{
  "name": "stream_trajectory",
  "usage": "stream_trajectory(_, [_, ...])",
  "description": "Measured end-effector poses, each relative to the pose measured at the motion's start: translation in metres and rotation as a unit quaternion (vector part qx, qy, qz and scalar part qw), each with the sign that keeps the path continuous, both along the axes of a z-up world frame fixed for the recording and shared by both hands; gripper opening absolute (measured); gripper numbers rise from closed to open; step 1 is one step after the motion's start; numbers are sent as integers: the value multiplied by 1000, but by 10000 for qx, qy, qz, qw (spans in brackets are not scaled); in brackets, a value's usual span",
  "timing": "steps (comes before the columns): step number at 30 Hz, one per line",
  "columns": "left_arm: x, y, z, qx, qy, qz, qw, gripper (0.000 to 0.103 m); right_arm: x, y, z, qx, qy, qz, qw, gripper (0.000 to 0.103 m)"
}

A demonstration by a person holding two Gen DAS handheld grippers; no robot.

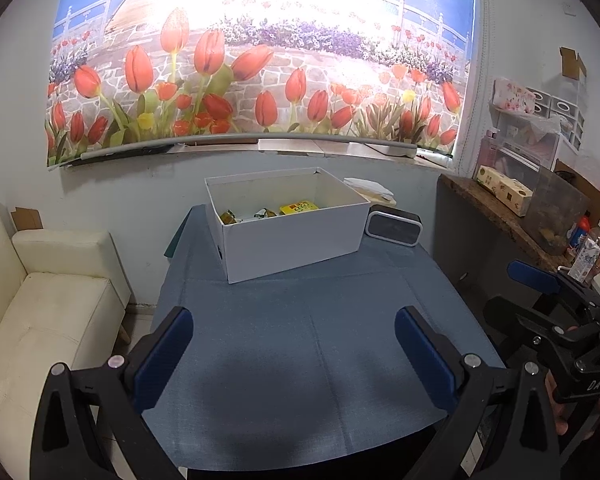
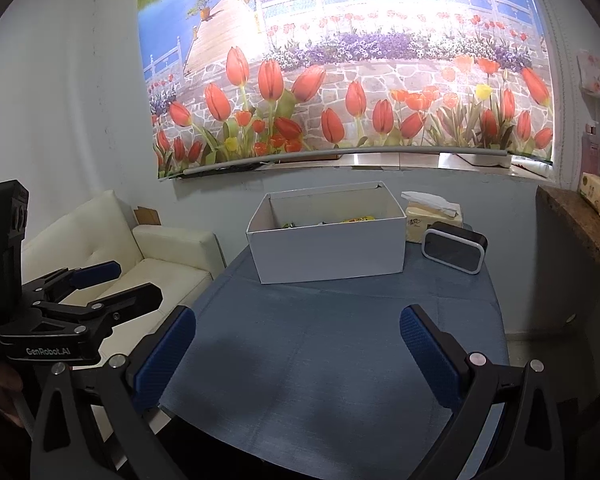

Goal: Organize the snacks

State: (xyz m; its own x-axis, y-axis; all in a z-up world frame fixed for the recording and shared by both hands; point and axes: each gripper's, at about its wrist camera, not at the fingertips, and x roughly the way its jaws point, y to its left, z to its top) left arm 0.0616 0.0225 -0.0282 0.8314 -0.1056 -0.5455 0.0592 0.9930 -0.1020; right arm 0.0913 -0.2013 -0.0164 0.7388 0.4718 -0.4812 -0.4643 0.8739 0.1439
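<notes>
I hold my left gripper (image 1: 293,338) low over the near part of the table (image 1: 300,360), its blue pads spread wide with nothing between them. My right gripper (image 2: 296,336) hangs the same way, wide open and empty, just to the right of the left one. The white box (image 1: 288,236) sits at the far side of the table, and the snacks are inside it: a yellow packet (image 1: 299,207) toward the right and two small green-and-yellow packs (image 1: 246,216) to its left. A black speaker (image 1: 394,226) stands just right of the box, with a pack of tissues (image 2: 432,216) behind it.
</notes>
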Motion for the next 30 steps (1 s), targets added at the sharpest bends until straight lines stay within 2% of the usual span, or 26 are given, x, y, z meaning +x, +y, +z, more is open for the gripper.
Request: stream_trajectory(30, [-3,0,-1,60,24,-26,10000,103,1,-2,-3,86,65,34,9999,103])
